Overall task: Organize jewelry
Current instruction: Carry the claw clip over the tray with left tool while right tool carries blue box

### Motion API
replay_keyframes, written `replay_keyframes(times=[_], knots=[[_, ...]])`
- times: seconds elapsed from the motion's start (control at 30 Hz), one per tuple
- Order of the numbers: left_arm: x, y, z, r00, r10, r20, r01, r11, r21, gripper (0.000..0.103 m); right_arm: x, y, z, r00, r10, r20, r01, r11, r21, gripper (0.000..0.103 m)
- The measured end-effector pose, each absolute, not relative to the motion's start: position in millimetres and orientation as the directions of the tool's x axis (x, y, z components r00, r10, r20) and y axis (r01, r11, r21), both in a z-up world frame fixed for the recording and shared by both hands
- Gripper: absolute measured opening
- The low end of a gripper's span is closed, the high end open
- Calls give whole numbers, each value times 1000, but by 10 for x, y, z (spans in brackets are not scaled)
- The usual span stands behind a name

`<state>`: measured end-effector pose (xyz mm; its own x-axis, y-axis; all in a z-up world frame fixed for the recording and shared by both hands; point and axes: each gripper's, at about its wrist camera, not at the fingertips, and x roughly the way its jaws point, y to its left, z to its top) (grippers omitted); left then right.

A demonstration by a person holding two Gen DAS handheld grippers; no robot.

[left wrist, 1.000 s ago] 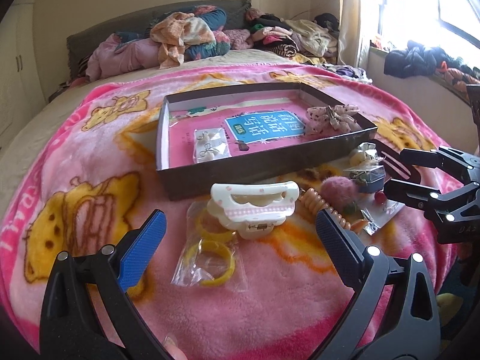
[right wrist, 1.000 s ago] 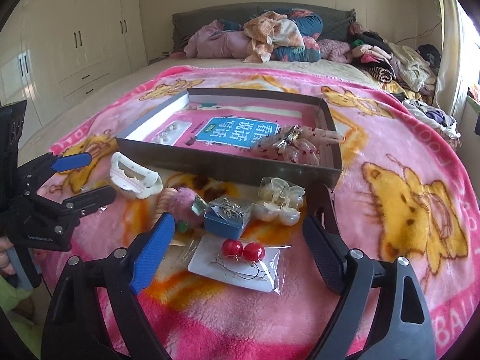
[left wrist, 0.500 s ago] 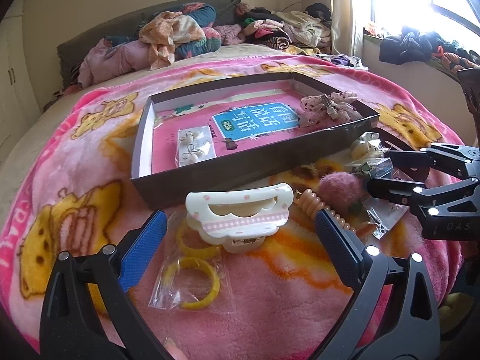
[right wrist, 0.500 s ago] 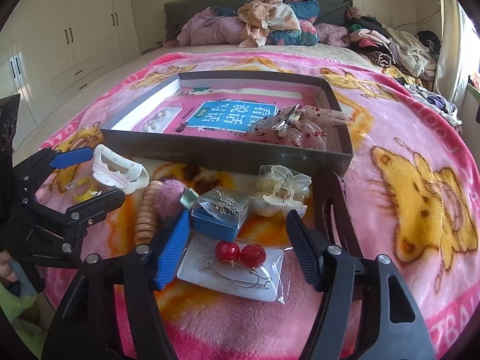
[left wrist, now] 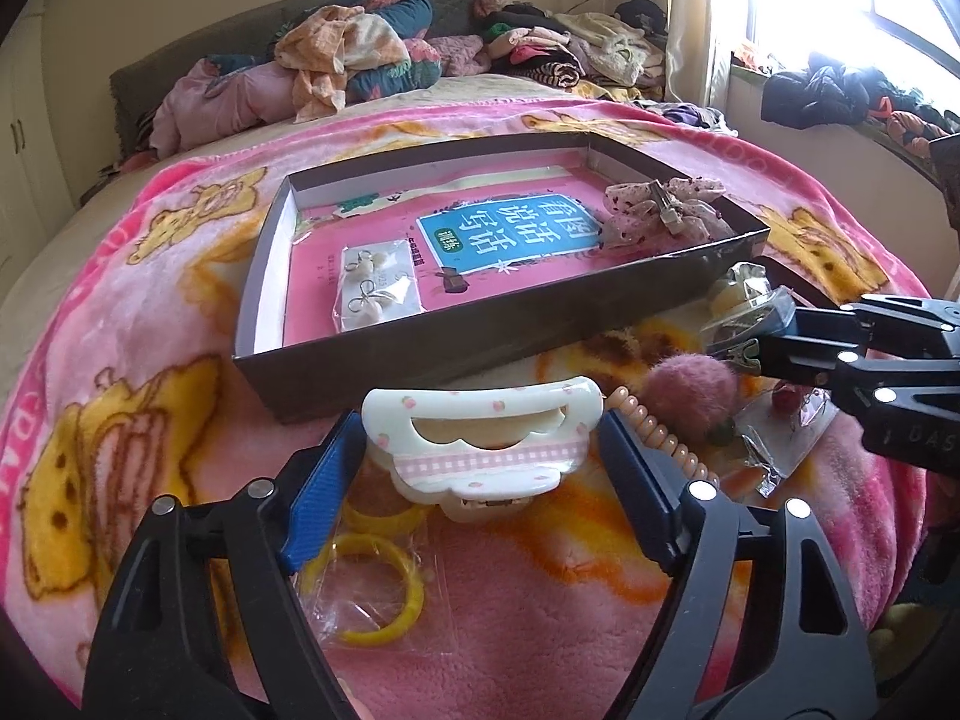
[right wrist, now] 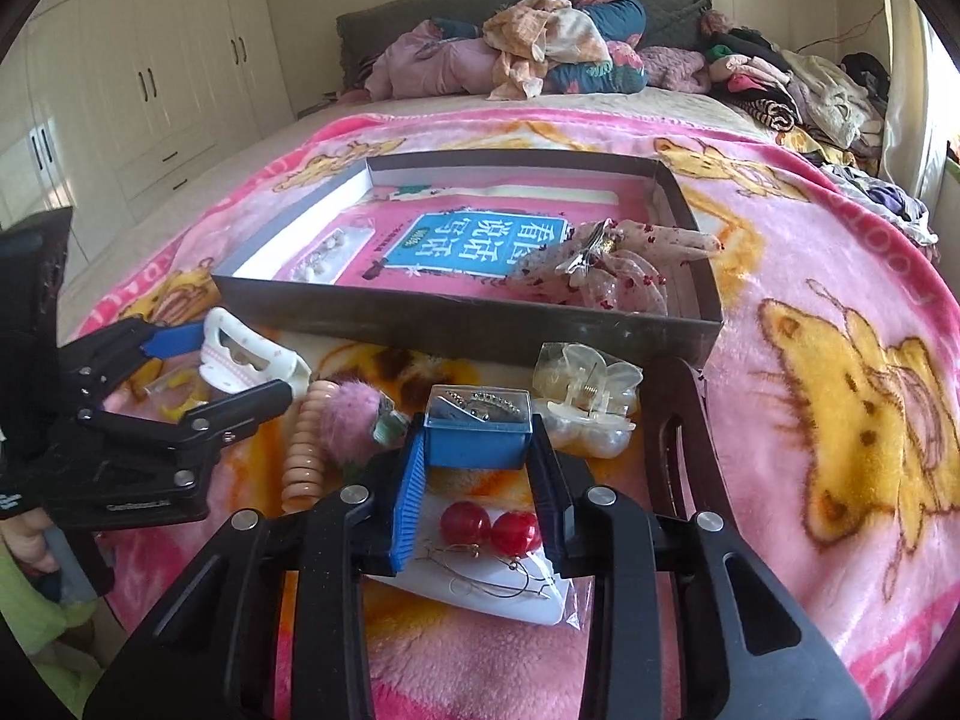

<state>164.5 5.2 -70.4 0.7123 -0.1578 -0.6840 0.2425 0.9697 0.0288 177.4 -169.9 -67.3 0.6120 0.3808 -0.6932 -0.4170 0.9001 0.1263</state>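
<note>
A dark shallow box [left wrist: 480, 336] [right wrist: 456, 324] lies on the pink blanket, holding a card of pearl earrings [left wrist: 375, 285] and a floral bow clip [left wrist: 660, 210]. My left gripper [left wrist: 480, 438] is shut on a white hair claw [left wrist: 480, 444], also seen in the right wrist view [right wrist: 246, 354]. My right gripper [right wrist: 477, 450] is shut on a small blue box with a clear lid [right wrist: 478, 429]. Red ball earrings on a card [right wrist: 489, 531] lie under its fingers.
In front of the box lie yellow rings in a bag [left wrist: 372, 576], a peach coil tie [right wrist: 306, 444], a pink pompom [right wrist: 354, 420], a clear pearl claw [right wrist: 585, 396] and a dark hair clip [right wrist: 684, 438]. Clothes are piled at the bed's head.
Both grippers moved forward and closed: the left onto the white hair claw, the right onto the small blue box.
</note>
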Motion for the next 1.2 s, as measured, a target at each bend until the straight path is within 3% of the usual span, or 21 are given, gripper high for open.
replay_keyframes(times=[0.3,1.2], knots=[[1657,28,-694,700,-162,-696,247,969,24,65,1688,-1761,-537,626,416,-660,-437,888,145,31],[1681,-91,-159,748,-239,-619,267,963,-49,65,1630,-2120,-155,705,424,-569,-400,900,175,31]])
